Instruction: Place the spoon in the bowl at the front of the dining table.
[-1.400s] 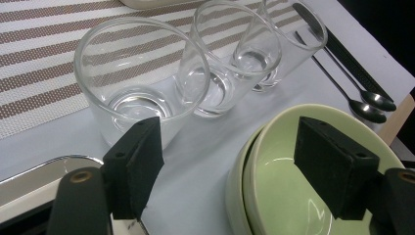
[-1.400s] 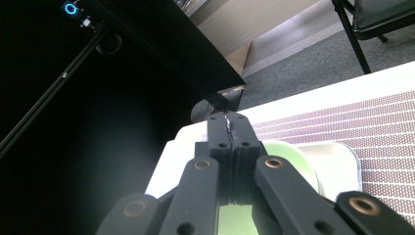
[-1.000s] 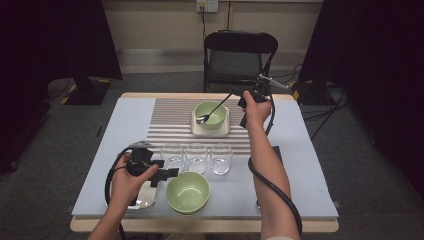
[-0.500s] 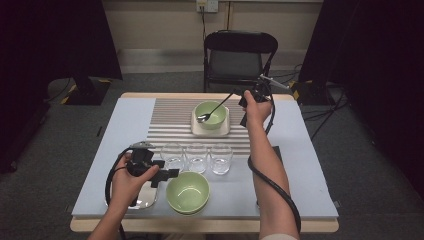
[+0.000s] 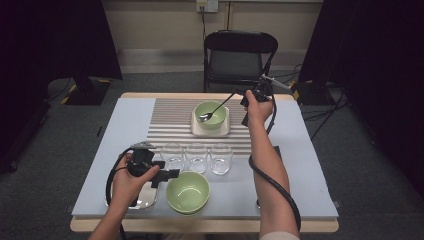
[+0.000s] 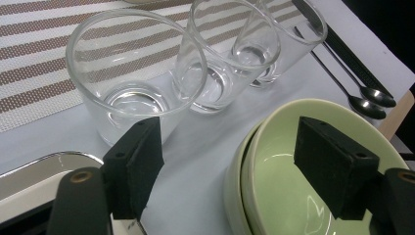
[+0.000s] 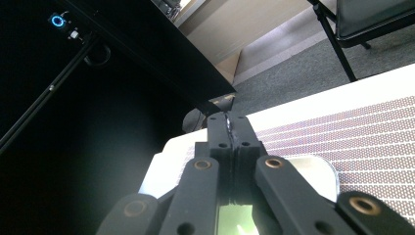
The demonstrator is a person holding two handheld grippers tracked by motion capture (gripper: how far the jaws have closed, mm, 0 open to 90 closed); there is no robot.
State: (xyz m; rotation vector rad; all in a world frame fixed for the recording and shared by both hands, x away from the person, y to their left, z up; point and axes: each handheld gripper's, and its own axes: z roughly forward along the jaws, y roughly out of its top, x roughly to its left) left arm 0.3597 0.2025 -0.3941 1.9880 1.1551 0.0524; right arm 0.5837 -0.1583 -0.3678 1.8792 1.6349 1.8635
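My right gripper (image 5: 244, 99) is held over the far side of the table, shut on the handle of a metal spoon (image 5: 216, 109). The spoon slants down to the left, its bowl inside the far green bowl (image 5: 212, 108), which stands on a white square plate (image 5: 210, 132). In the right gripper view the jaws (image 7: 228, 128) are pressed together on the thin handle. My left gripper (image 5: 171, 174) rests open near the front, beside the rim of the near green bowl (image 5: 188, 191). In the left gripper view its pads (image 6: 134, 169) stand wide apart with nothing between them.
Three empty glasses (image 5: 173, 156) (image 5: 196, 157) (image 5: 221, 158) stand in a row along the striped mat (image 5: 170, 120). A shiny metal tray (image 5: 145, 200) lies under my left hand. Two spoons (image 6: 368, 99) lie right of the near bowl (image 6: 293, 171). A folding chair (image 5: 235, 55) stands behind the table.
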